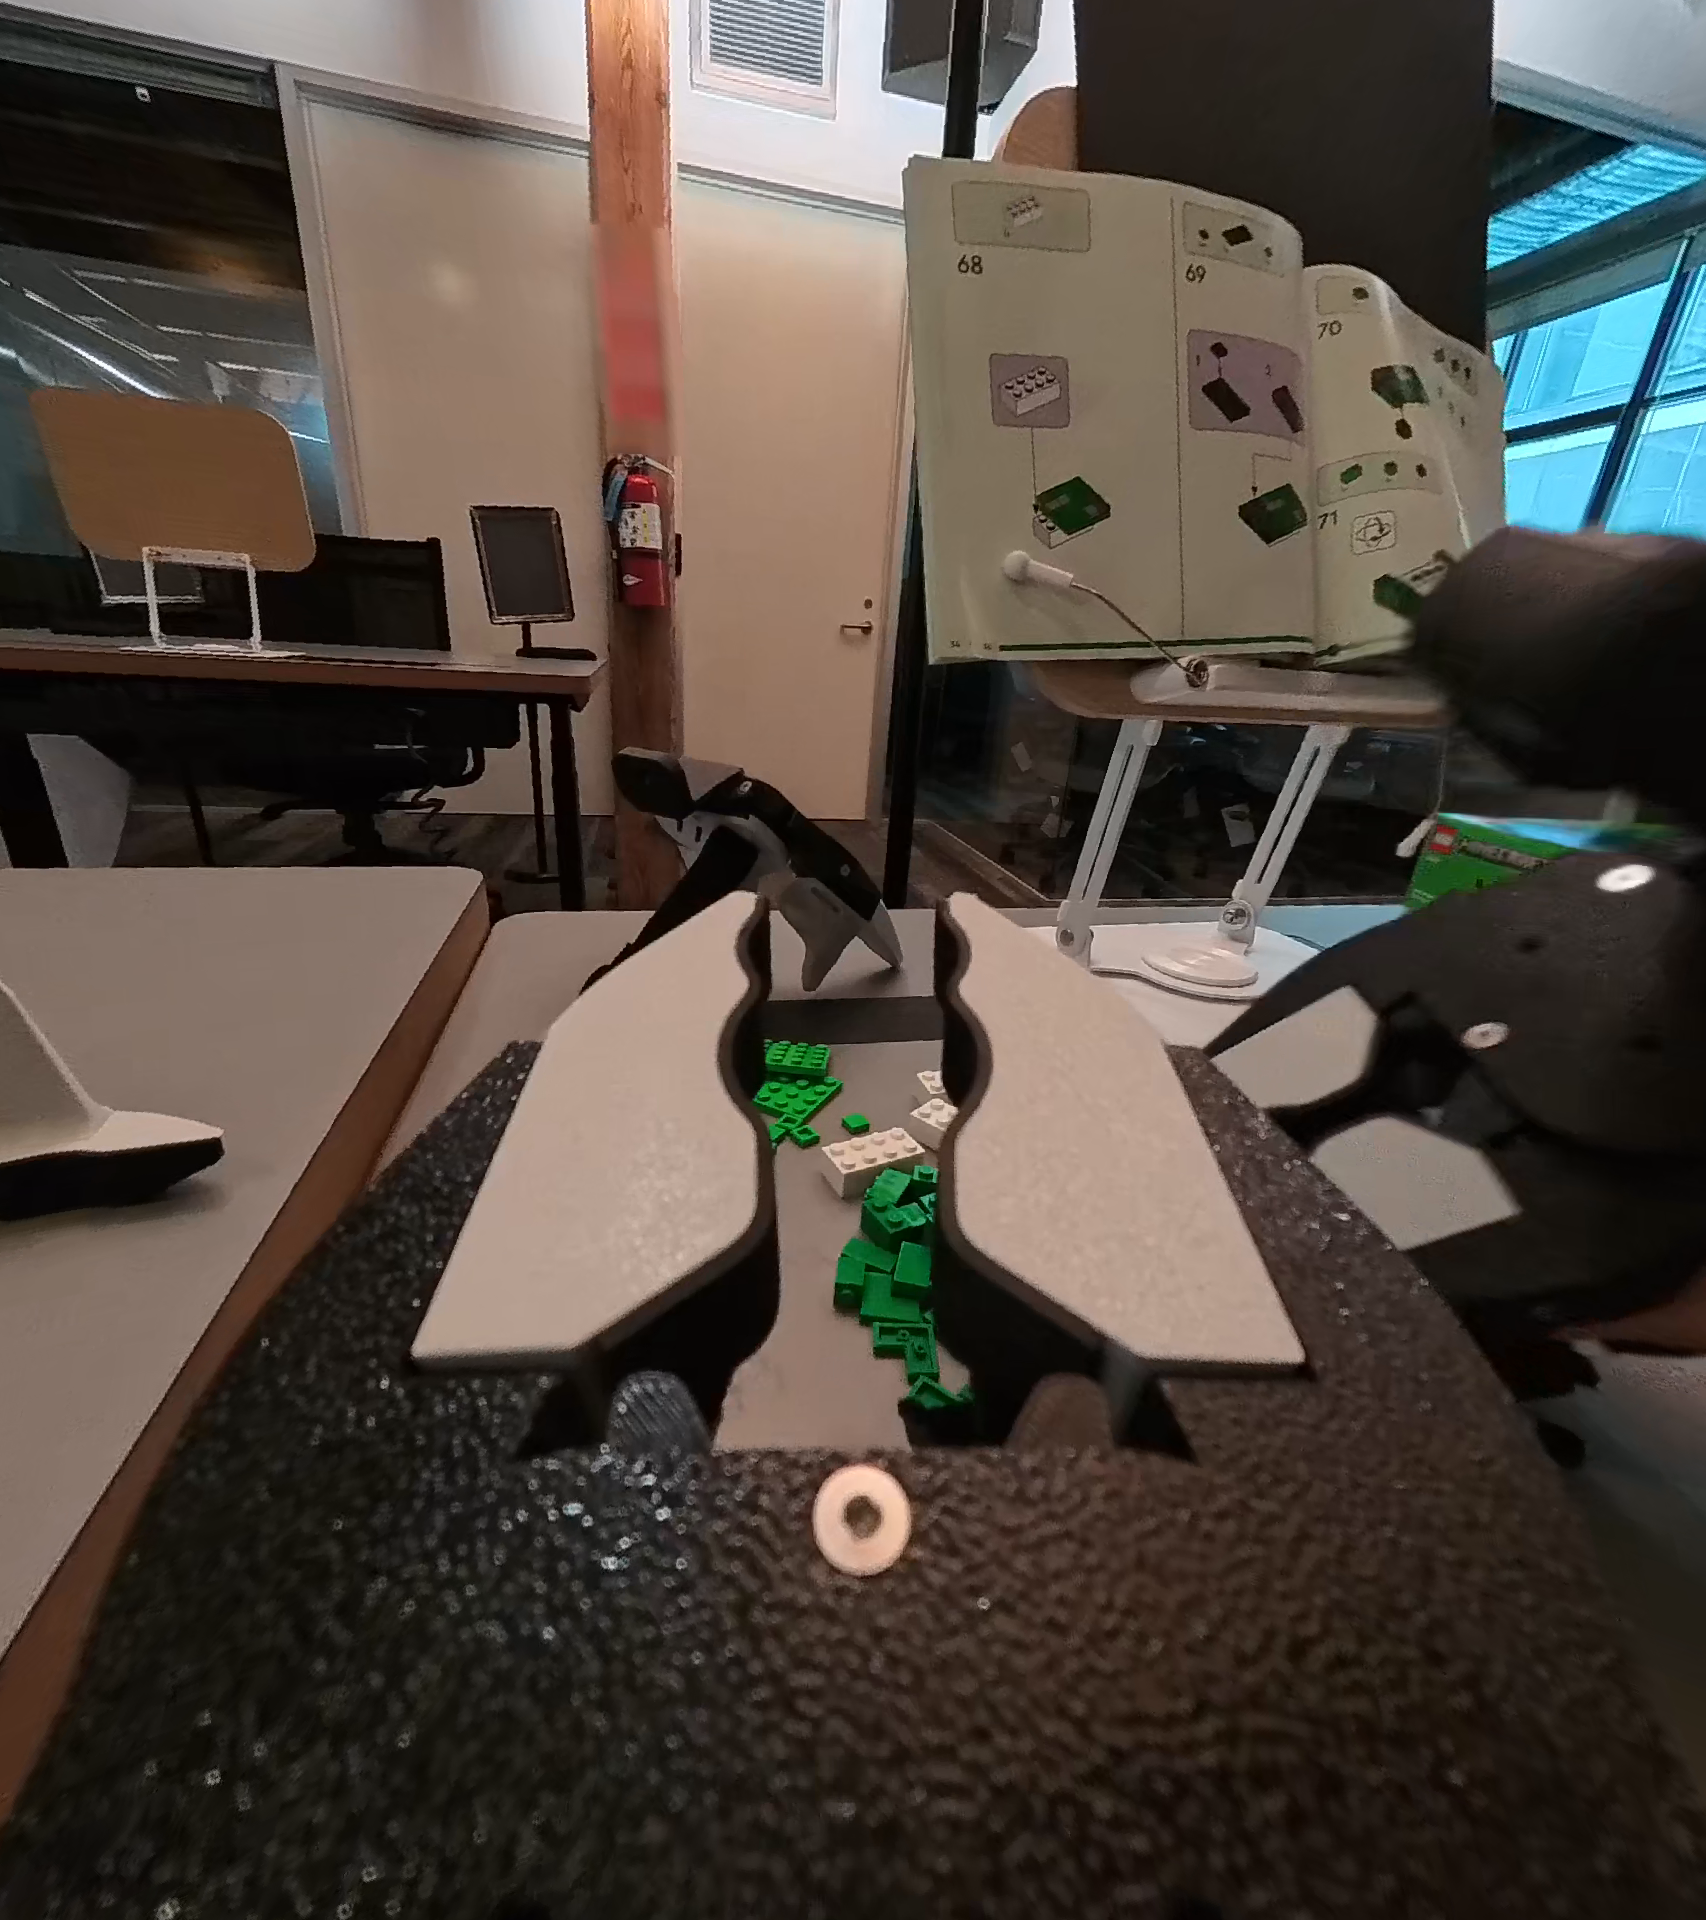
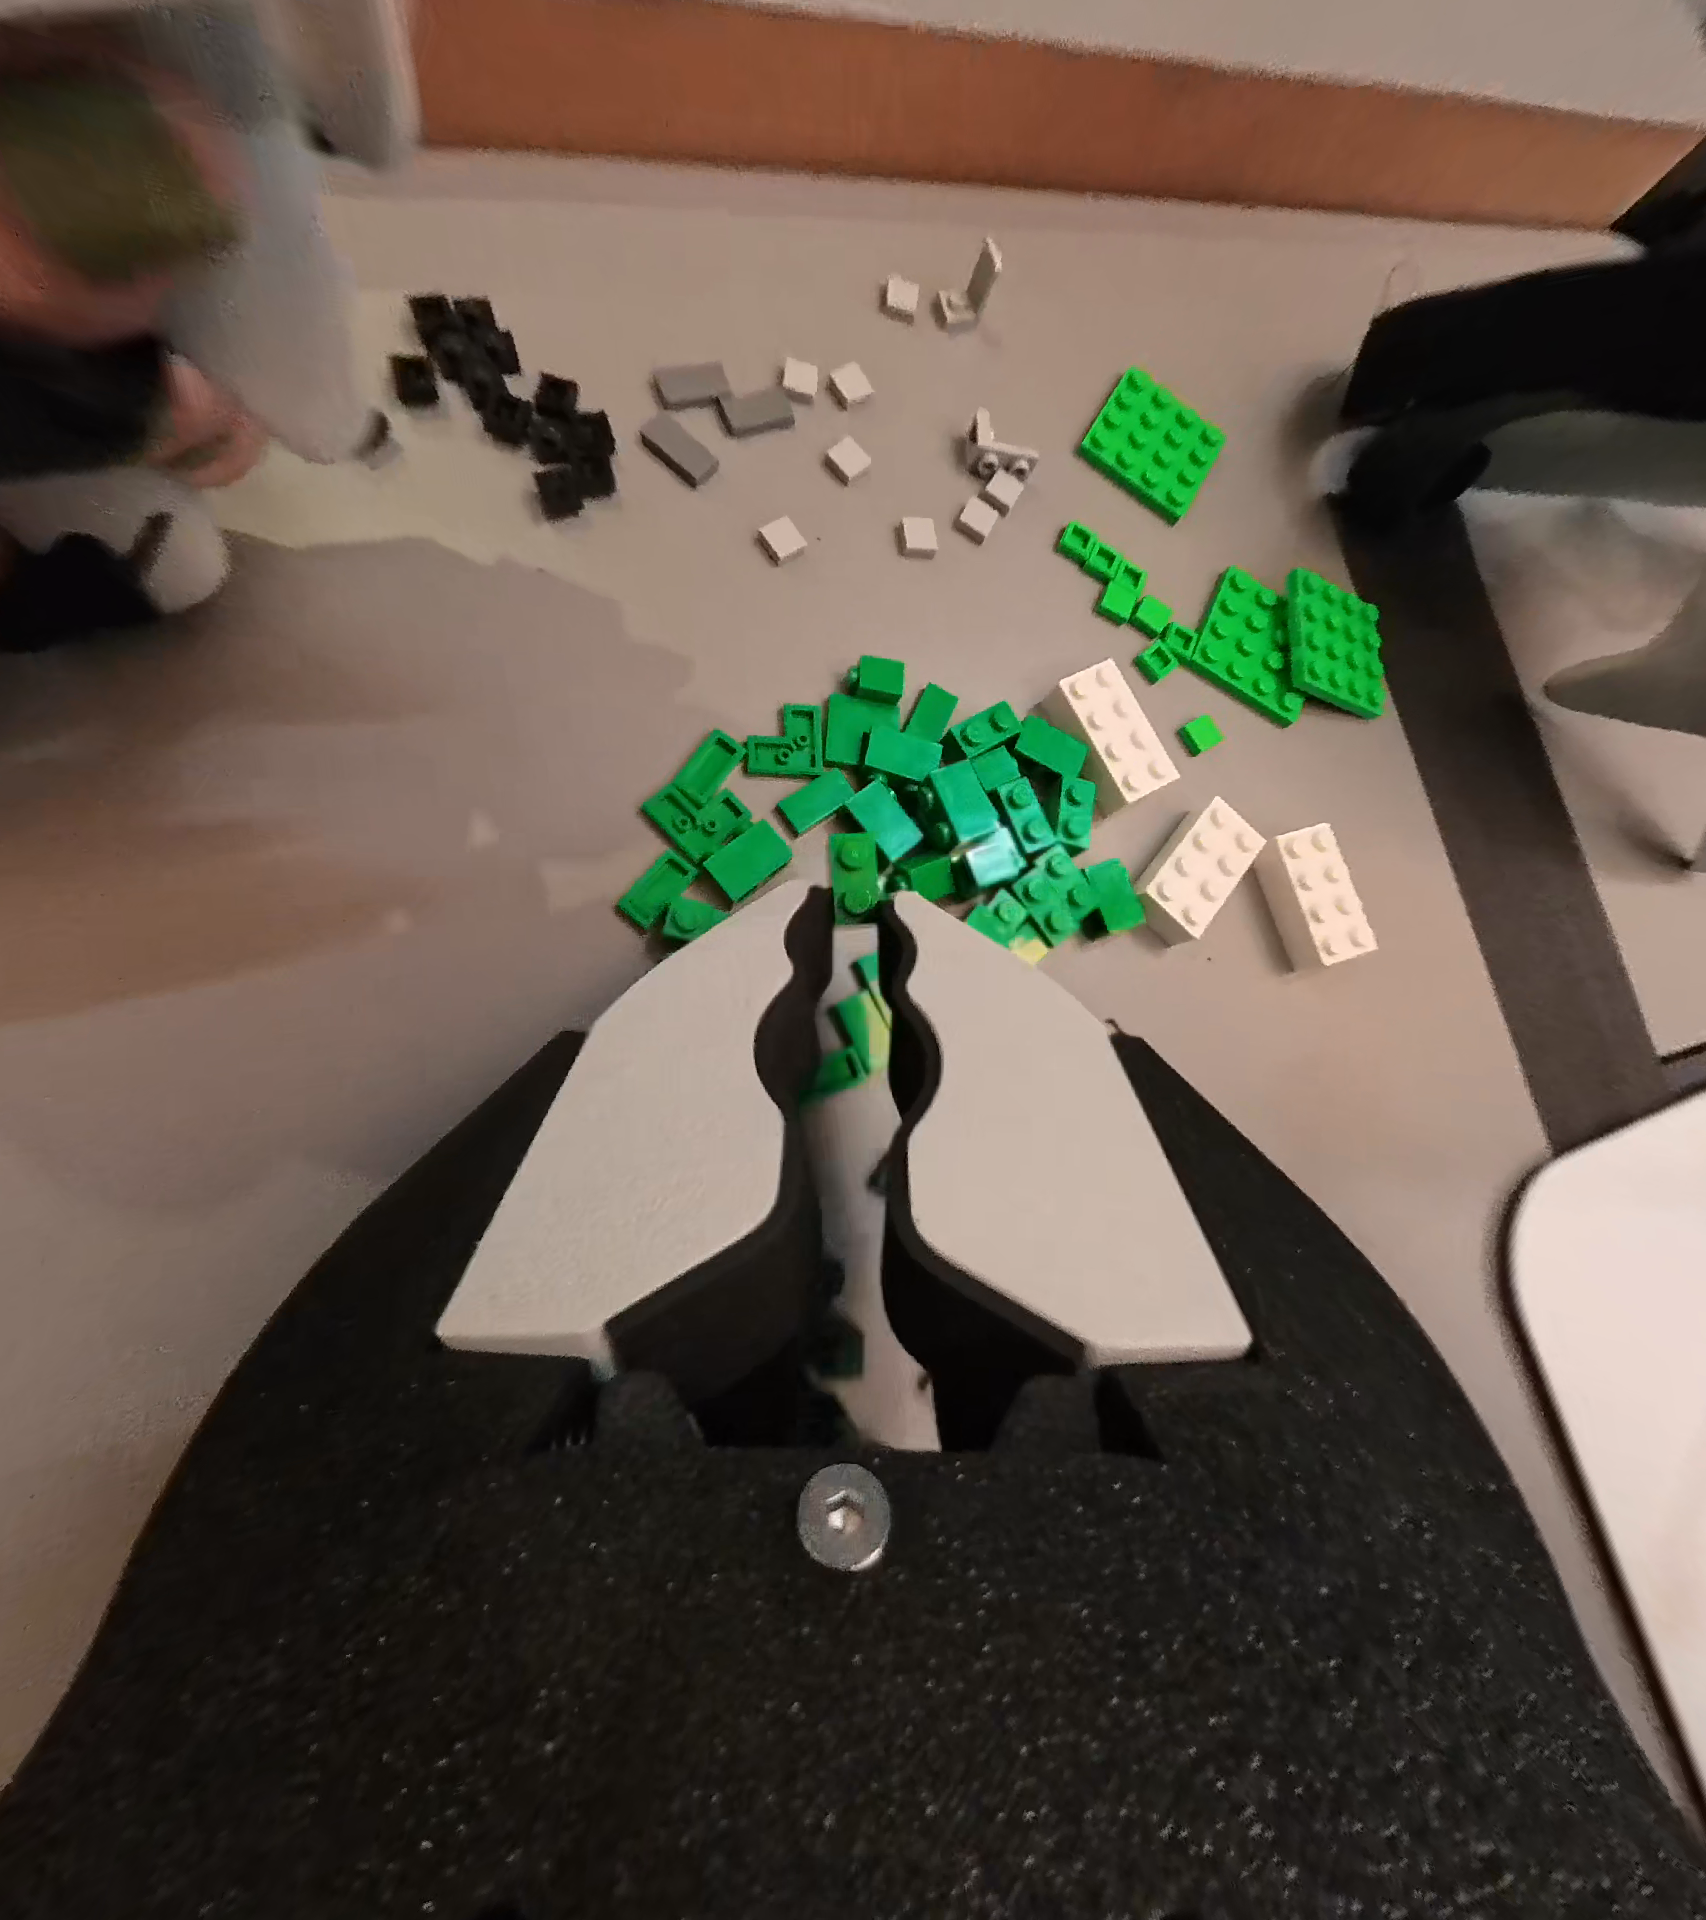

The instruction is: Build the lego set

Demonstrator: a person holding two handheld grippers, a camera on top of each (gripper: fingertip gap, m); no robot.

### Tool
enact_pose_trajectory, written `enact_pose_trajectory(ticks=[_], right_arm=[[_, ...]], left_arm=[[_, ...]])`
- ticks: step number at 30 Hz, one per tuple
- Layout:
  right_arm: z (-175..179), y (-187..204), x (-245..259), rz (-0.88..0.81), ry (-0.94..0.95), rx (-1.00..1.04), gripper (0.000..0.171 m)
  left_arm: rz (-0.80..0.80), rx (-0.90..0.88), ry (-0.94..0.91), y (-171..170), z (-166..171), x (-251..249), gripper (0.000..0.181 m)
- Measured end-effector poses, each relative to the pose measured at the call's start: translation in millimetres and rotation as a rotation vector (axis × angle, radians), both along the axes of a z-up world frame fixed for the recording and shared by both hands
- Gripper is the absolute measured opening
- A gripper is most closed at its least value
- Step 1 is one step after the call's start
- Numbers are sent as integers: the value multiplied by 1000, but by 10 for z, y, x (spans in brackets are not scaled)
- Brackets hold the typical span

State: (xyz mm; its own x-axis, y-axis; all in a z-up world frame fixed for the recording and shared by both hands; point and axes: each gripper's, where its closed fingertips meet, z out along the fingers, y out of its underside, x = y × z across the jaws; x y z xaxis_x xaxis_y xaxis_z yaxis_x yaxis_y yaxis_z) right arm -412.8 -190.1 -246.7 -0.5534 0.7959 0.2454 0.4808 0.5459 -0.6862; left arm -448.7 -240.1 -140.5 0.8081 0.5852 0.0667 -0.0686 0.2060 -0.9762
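Grey table (image 2: pixel 309 1039) carries colour-sorted bricks (easier picking). Right gripper (image 2: pixel 864 925), jaws nearly closed, empty, noses the green pile (image 2: pixel 890 810); left gripper (image 1: pixel 854 945) hangs released.

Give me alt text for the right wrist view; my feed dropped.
The right gripper points down at a heap of small dark green pieces on a grey table, its jaws nearly closed with a narrow gap. Three white bricks and bright green plates lie to the right, with black pieces and grey tiles farther back.
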Motion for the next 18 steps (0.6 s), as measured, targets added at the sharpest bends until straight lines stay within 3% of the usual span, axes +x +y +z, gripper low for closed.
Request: enact_pose_trajectory(ticks=[6, 11, 15, 18], right_arm=[[504, 203, 598, -35, 107, 26, 8], [918, 851, 1471, -217, 204, 59, 8], [893, 1443, 2183, -407, 203, -1, 8], [753, 1633, 2547, -476, 208, -115, 8]], left_arm=[[-38, -38, 25, 90, -17, 83, 30], [-118, -128, 130, 327, -41, 342, 32], [-278, -205, 164, 616, -157, 684, 33], [-449, -244, 133, 830, -257, 1072, 48]])
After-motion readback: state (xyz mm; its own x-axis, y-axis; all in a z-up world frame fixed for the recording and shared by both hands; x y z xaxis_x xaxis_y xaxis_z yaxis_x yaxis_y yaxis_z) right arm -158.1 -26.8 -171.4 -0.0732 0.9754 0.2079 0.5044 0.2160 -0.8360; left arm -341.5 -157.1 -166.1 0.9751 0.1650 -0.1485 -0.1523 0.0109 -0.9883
